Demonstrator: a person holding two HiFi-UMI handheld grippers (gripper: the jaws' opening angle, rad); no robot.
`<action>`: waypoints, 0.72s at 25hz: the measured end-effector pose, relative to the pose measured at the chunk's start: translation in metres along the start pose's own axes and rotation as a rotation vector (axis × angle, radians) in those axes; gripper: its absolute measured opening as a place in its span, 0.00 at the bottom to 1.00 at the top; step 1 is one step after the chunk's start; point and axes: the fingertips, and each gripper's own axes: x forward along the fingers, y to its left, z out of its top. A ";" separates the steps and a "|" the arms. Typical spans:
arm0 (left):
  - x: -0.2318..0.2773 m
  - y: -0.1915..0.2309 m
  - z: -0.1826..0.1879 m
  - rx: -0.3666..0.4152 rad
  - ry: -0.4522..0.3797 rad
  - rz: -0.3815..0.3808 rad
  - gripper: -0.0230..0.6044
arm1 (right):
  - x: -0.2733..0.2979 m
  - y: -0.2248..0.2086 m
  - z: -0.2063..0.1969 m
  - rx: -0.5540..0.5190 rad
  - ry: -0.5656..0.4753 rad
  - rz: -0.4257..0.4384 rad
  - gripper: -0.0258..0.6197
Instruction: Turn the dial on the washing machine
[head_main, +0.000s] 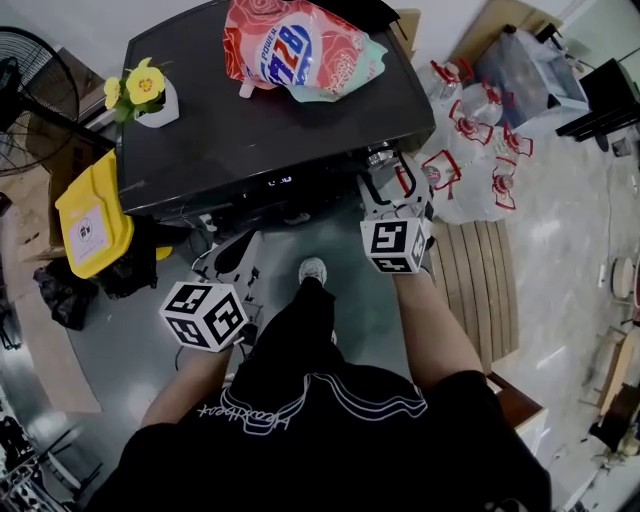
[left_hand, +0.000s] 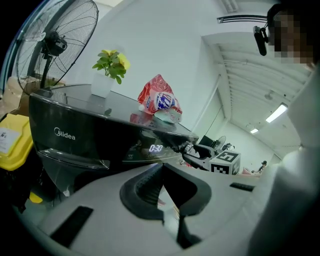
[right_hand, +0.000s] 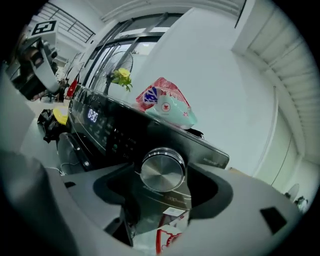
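The black washing machine (head_main: 250, 120) stands in front of me, and its lit display (left_hand: 156, 148) reads 0:30. A round silver dial (right_hand: 162, 170) sticks out at the right end of the front panel (head_main: 380, 155). My right gripper (head_main: 385, 182) is up against the panel with the dial between its jaws (right_hand: 162, 186). The jaws flank the dial's rim closely, with a thin gap on each side. My left gripper (head_main: 232, 255) hangs lower, in front of the machine and clear of it. Its jaws (left_hand: 167, 182) are drawn together with nothing between them.
On the machine's lid lie a red detergent bag (head_main: 300, 45) and a white pot with yellow flowers (head_main: 150, 95). A yellow container (head_main: 90, 215) and a fan (head_main: 35, 100) stand to the left. Several large water bottles (head_main: 480, 150) crowd the floor to the right.
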 end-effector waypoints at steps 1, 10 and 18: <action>0.000 0.001 -0.001 -0.001 0.001 0.001 0.04 | 0.001 0.001 0.000 -0.018 -0.003 -0.005 0.54; -0.005 0.006 -0.006 -0.011 0.008 0.012 0.04 | 0.003 -0.001 0.005 -0.054 -0.004 -0.025 0.47; -0.008 0.010 -0.010 -0.023 0.011 0.019 0.04 | 0.004 -0.003 0.003 0.084 -0.013 0.000 0.48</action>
